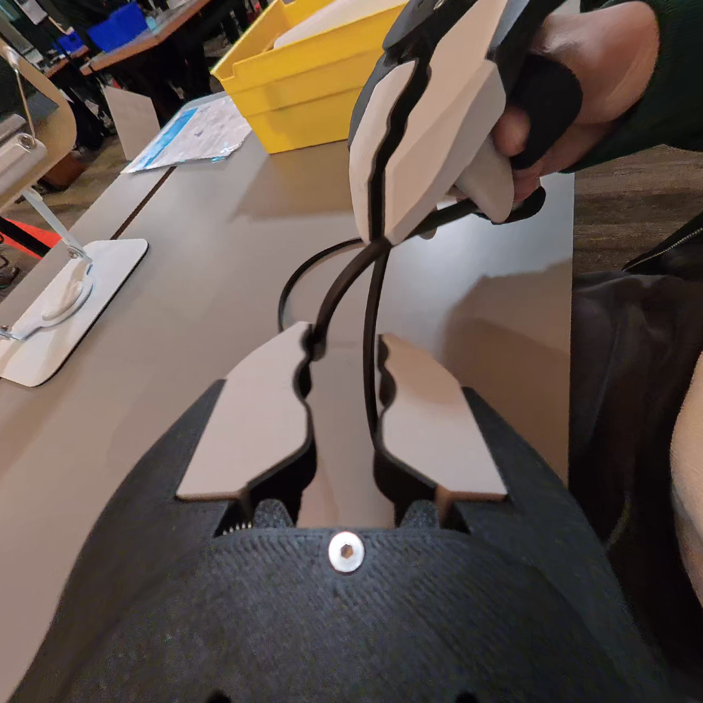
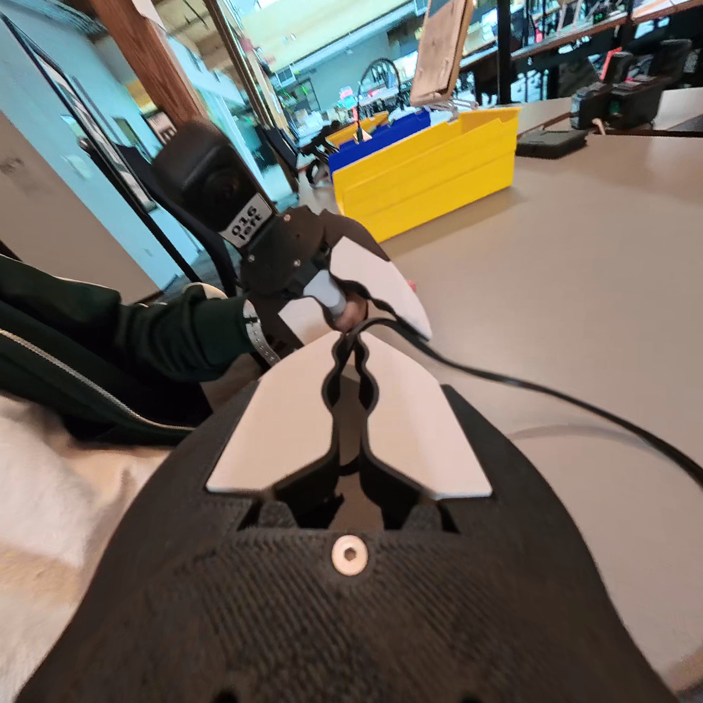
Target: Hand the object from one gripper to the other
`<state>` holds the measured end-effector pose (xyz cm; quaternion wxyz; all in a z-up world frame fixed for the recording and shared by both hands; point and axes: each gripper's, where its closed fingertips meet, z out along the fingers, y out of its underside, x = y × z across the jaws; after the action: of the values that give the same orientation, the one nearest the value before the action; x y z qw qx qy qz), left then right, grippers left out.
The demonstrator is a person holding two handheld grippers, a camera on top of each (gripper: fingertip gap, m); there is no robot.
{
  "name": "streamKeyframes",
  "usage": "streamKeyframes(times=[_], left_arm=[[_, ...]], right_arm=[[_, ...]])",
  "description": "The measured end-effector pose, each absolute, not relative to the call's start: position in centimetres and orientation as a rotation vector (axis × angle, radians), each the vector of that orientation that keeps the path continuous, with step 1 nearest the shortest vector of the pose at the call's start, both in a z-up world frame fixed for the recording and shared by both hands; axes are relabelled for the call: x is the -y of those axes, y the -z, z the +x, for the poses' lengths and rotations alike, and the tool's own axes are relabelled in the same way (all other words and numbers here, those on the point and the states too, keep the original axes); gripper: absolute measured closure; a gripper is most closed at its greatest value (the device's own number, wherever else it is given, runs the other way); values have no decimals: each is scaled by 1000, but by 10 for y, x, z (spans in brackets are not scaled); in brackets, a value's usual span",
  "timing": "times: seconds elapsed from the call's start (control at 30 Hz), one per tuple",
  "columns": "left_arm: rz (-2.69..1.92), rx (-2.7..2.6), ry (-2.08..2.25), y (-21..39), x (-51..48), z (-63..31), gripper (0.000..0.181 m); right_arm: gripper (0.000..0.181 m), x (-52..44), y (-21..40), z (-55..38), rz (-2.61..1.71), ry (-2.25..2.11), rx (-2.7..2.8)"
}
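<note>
A black cable [image 1: 335, 290] loops over the grey table [image 1: 198, 274]. My right gripper [image 1: 374, 240] comes down from the upper right and is shut on two strands of the cable at its fingertips. In the right wrist view the right gripper [image 2: 349, 339] pinches the cable [image 2: 532, 387], which trails right across the table. My left gripper [image 1: 344, 342] is open. Both strands run between its fingers: one touches the left finger, the other lies along the right finger. The left gripper [image 2: 395, 327] also shows in the right wrist view, held by a hand in a dark sleeve.
A yellow bin [image 1: 304, 95] stands at the far side of the table, with a blue bin [image 2: 380, 140] behind it. A white stand base [image 1: 76, 304] sits at the left edge, beyond it a plastic sheet [image 1: 198, 140]. The table edge and a person's dark jacket [image 1: 627, 380] lie to the right. My hands' fingertips stand some 5 cm from each other.
</note>
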<state>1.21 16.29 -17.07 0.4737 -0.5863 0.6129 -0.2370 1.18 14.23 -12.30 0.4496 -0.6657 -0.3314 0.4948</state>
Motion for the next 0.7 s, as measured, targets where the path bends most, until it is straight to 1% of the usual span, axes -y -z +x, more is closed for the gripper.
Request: streamKeyframes(times=[0.03,0.17,0.2,0.23,0.27,0.3,0.4,0.53,0.7], left_arm=[[-1434,-1510,590,170,-161,11,168],[-1457,-1488,656,164,-160,10,171],[-1465,-1470,673,162,-161,9,172],[-1473,-1446,698,159,-161,9,172],[-1480,-1414,732,155,-163,9,172],[-1480,-1372,783,148,-163,8,172],[-1479,-1203,973,121,-169,0,171],[-1435,-945,1235,77,-177,-19,172],[-1382,-818,1357,49,-177,-29,173]], right_arm=[[177,-141,119,12,-1625,-1260,805],[176,-140,113,13,-1580,-1311,775],[173,-142,111,14,-1558,-1303,763],[160,-145,106,16,-1522,-1289,733],[137,-150,100,20,-1486,-1267,680],[120,-156,94,26,-1455,-1246,622],[103,-168,86,45,-1403,-1161,523],[99,-178,99,49,-1448,-937,580],[100,-156,113,3,-1502,-897,736]])
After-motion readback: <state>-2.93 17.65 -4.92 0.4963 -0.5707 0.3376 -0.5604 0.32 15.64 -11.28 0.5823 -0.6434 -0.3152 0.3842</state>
